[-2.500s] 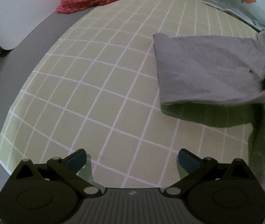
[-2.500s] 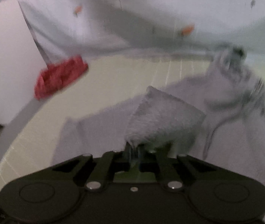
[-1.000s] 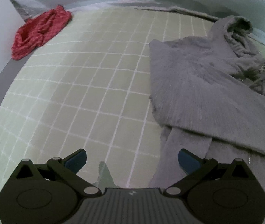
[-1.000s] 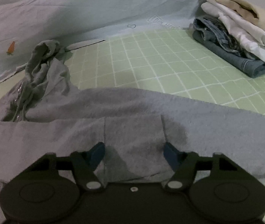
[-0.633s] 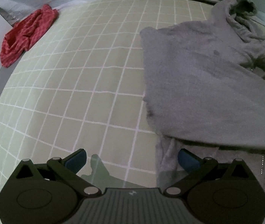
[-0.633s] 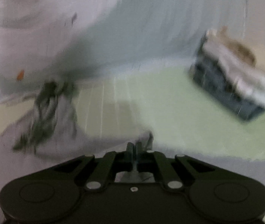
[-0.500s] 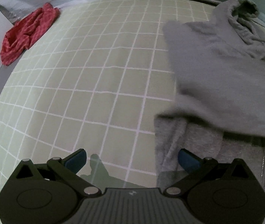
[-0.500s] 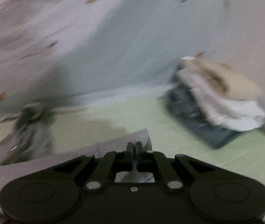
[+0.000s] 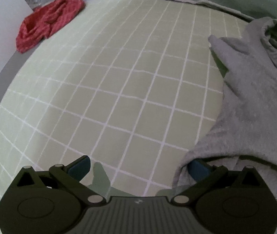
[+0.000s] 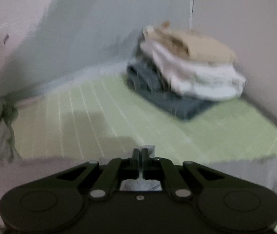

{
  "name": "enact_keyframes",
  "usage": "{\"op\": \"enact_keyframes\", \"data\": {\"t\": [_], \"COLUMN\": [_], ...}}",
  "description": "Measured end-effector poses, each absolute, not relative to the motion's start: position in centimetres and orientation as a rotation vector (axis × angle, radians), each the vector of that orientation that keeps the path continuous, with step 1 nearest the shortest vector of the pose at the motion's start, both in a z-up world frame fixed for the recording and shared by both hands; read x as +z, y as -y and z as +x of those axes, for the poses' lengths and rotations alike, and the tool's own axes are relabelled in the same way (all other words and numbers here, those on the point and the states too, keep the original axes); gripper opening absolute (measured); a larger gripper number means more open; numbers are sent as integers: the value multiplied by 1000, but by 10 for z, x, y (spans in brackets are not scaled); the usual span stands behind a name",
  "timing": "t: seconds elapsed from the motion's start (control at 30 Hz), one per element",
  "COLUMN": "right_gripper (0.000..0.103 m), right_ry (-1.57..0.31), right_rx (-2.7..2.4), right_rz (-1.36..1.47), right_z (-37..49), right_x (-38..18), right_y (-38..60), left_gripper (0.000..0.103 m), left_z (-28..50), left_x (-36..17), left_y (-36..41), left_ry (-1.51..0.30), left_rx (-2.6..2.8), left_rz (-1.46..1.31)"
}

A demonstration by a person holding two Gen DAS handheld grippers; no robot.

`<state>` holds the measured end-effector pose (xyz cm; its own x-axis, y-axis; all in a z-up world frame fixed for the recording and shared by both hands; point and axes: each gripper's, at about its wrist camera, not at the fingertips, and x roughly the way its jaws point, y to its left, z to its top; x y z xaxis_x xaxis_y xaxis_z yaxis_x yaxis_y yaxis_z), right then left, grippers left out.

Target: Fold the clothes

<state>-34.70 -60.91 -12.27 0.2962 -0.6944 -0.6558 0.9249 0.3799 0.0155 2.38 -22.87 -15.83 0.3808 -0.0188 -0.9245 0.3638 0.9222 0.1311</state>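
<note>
- Grey hoodie sprawls across the green checked bed sheet from 1 to 4 o'clock in our left view, hood bunched at 1 o'clock.
- Our left hand-held gripper hangs spread wide over the sheet, its right blue pad tucked under the hoodie's lifted edge.
- Our right hand-held gripper is pressed together, pinching a fold of grey hoodie cloth.
- A red garment lies crumpled at 11 o'clock, well apart.
- In the blurred right view, a folded clothes pile sits at 1 o'clock.
</note>
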Motion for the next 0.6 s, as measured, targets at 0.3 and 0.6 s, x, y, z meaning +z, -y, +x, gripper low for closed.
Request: {"op": "enact_keyframes", "data": {"t": [0.3,0.6], "right_gripper": [62,29], "right_ry": [-652,-683], "right_rx": [-1103,-1100], "right_rz": [544,573], "right_z": [-360,-360], "right_x": [-152,-168], "right_y": [599,600], "left_gripper": [103,103], "left_z": [14,9], "left_x": [-149,-137], "left_y": [235,224], "left_ry": [-1118,-1091], "left_rx": [-288,-297], "left_rz": [354,283]}}
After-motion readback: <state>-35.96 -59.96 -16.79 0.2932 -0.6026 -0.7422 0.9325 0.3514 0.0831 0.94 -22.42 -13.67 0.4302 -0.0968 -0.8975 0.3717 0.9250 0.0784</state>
